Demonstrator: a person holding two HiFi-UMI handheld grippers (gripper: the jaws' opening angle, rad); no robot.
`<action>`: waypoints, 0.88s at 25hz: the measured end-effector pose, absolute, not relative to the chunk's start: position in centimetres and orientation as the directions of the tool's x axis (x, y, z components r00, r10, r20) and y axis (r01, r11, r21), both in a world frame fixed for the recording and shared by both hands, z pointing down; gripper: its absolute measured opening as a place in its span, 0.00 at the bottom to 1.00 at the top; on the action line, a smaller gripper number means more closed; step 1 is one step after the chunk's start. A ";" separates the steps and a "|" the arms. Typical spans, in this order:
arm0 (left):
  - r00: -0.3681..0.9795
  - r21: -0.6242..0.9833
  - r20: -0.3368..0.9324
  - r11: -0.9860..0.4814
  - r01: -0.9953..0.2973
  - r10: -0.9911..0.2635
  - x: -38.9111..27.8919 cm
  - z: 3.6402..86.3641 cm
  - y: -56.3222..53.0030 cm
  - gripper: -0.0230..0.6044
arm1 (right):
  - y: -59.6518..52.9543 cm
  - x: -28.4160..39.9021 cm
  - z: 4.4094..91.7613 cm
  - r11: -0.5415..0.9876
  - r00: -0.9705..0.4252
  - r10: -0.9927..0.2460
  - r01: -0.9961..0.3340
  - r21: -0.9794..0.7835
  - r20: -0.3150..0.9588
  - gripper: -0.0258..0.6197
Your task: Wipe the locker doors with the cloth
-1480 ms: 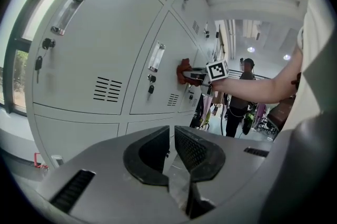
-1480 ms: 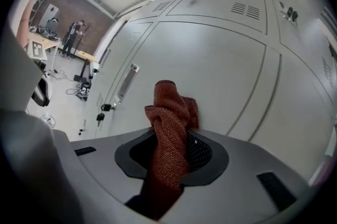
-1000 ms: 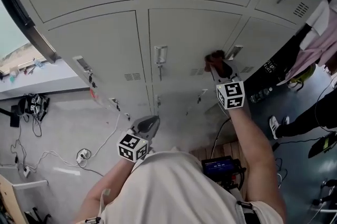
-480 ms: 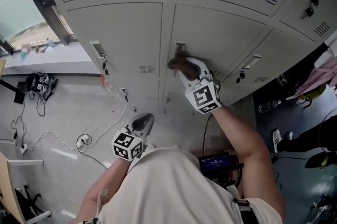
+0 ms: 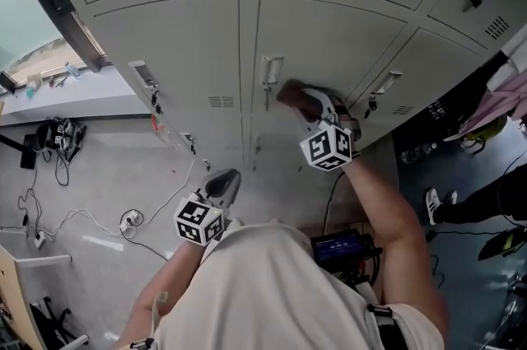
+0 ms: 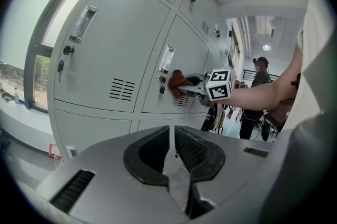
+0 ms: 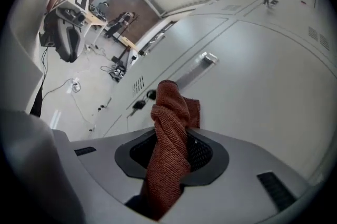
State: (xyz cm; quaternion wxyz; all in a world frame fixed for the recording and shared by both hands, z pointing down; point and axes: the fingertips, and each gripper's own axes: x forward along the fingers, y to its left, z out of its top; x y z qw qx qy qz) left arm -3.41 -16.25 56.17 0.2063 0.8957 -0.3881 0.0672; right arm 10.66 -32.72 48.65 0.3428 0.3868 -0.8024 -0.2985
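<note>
Right gripper view shows the right gripper point(image 7: 171, 153) with its jaws clamped on the cloth point(image 7: 169, 136), and the main risk seems to lie in how little of it reaches the locker door point(image 7: 253, 80). The cloth is bunched into a twisted rope that stands up between the jaws, so a stroke would likely leave only a narrow wiped streak and miss much of the panel. A second risk is snagging. In the head view the cloth point(image 5: 290, 93) sits close to the left edge of the locker door point(image 5: 329, 35), just beside the handle point(image 5: 270, 70). The lock point(image 7: 152, 95) lies near as well, so a sideways pass could catch a fold there and drag it out of the grip. Pressing harder to spread the fabric could bring the hard jaw tips against the paint. The left gripper point(image 5: 226, 185) hangs low, well apart from the doors. Its own view shows the left gripper point(image 6: 174, 152) with jaws closed on nothing, so it could not catch a dropped cloth. The cloth itself is rust-red, with a coarse woven or knitted texture. It looks dry and thick, folded over at the top into a blunt wad, and a tail runs down behind the jaws. From the left gripper view the wad point(image 6: 179, 79) appears to touch the door.
</note>
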 end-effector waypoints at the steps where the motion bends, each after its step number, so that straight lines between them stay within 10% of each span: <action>1: 0.699 0.316 0.281 -0.625 -0.714 -0.657 -2.9 56.1 -16.2 0.09 | -32.7 12.6 49.3 0.519 -0.437 -0.838 -0.460 0.720 0.325 0.22; 9: 0.735 0.306 0.326 -0.669 -0.677 -0.595 -1.0 56.8 -15.0 0.09 | -32.9 27.5 51.1 0.265 -0.216 -0.955 -0.928 0.263 0.203 0.22; 22: 0.645 0.274 0.367 -0.585 -0.763 -0.670 -4.2 57.2 -14.2 0.09 | -33.5 12.5 54.1 0.537 -0.539 -0.816 -0.841 -0.071 0.211 0.22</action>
